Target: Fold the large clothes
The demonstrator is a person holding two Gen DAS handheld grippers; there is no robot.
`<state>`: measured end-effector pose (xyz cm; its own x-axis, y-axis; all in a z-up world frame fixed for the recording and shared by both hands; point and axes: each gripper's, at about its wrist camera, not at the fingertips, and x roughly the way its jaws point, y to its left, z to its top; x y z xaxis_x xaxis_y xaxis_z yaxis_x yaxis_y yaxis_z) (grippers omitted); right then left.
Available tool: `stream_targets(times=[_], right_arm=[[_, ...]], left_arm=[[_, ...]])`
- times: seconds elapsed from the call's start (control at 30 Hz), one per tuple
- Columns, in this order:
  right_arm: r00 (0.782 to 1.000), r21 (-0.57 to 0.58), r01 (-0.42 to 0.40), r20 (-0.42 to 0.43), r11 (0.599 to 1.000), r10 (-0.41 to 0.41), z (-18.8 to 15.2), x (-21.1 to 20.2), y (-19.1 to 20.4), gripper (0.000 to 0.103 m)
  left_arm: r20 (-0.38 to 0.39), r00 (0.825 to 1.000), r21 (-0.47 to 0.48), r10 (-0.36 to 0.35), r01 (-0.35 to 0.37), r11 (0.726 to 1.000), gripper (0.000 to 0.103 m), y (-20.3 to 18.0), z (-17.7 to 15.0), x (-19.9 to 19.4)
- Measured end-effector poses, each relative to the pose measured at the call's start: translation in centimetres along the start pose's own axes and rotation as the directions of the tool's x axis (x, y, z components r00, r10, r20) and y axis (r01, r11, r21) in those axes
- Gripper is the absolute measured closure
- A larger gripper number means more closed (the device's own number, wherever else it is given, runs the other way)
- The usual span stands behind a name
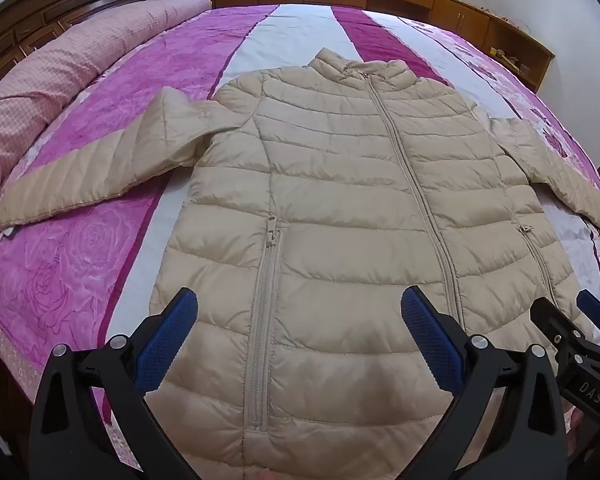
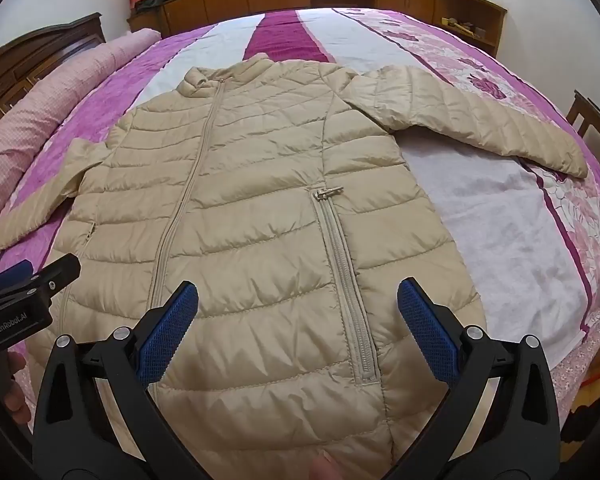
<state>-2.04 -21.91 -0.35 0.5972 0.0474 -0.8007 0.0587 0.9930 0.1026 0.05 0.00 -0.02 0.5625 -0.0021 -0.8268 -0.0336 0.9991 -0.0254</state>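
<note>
A: My left gripper (image 1: 299, 316) and right gripper (image 2: 298, 312) hover over the hem, both with jaws apart, holding nothing.

B: And the jacket (image 1: 340, 208)?

A: Flat on the bed (image 1: 140, 80), zipped, sleeves spread. Folding is not begun, I think; next I must take one sleeve (image 2: 472, 120) inward.

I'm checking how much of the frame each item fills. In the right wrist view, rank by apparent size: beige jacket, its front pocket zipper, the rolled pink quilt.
1. beige jacket
2. rolled pink quilt
3. front pocket zipper
</note>
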Motion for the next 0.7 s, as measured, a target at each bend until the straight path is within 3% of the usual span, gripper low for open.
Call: stream_targets(times=[0.7], right_arm=[[1.000,-0.002,0.007,0.004,1.000,-0.007,0.04,-0.21,-0.16,0.003]], left_arm=[[-0.002,1.000,0.000,0.001,-0.001,1.000,0.005,0.00,0.01,0.02]])
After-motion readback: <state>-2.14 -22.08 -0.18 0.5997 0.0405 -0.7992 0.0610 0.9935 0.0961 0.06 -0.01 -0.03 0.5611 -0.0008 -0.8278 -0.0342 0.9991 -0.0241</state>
